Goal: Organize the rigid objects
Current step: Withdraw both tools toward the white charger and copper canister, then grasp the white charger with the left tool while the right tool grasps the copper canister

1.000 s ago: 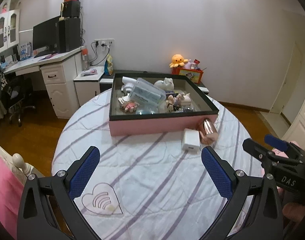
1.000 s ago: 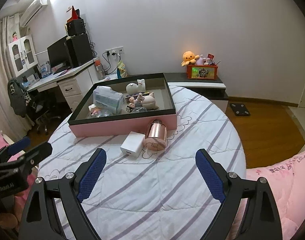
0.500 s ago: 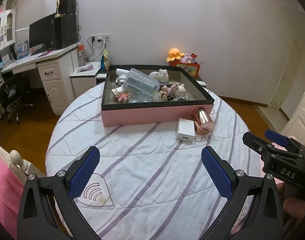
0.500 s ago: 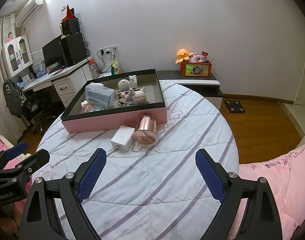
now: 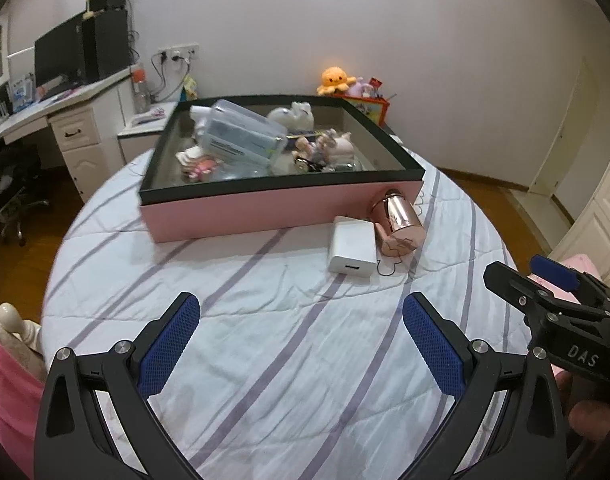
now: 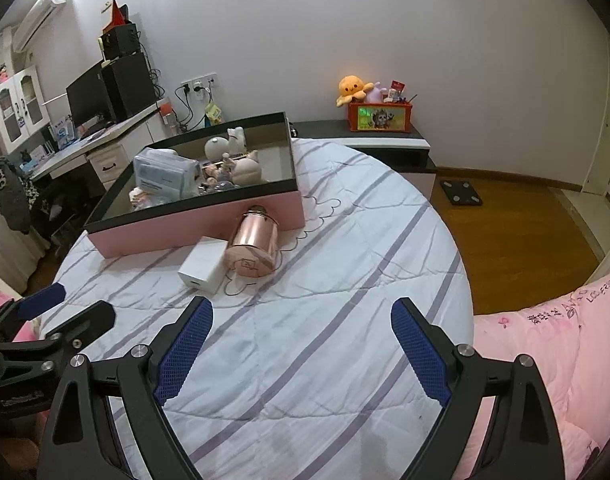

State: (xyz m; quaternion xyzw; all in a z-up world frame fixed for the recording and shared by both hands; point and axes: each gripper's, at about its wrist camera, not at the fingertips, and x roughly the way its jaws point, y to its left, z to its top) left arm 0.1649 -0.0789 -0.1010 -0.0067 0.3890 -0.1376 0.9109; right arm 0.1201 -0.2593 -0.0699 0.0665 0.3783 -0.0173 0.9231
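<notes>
A pink box with a black rim (image 5: 265, 212) (image 6: 193, 228) stands on the round striped bed and holds several small items, among them a clear plastic case (image 5: 241, 136) and white figurines (image 5: 293, 116). In front of it lie a white charger block (image 5: 353, 250) (image 6: 205, 264) and a rose-gold metal bottle (image 5: 399, 222) (image 6: 255, 242) on its side, touching each other. My left gripper (image 5: 301, 340) is open and empty, well short of them. My right gripper (image 6: 301, 344) is open and empty, also short of them; it shows at the right of the left wrist view (image 5: 553, 308).
A pink duvet (image 6: 545, 360) lies at the bed's right side. A desk with a monitor (image 6: 89, 100) stands at the left. A low cabinet with an orange toy box (image 6: 379, 116) stands behind the bed. Wooden floor (image 6: 517, 232) lies to the right.
Both grippers have moved forward toward the box, the charger and the bottle, which now look larger. Both stay open and empty. Nothing on the bed has moved.
</notes>
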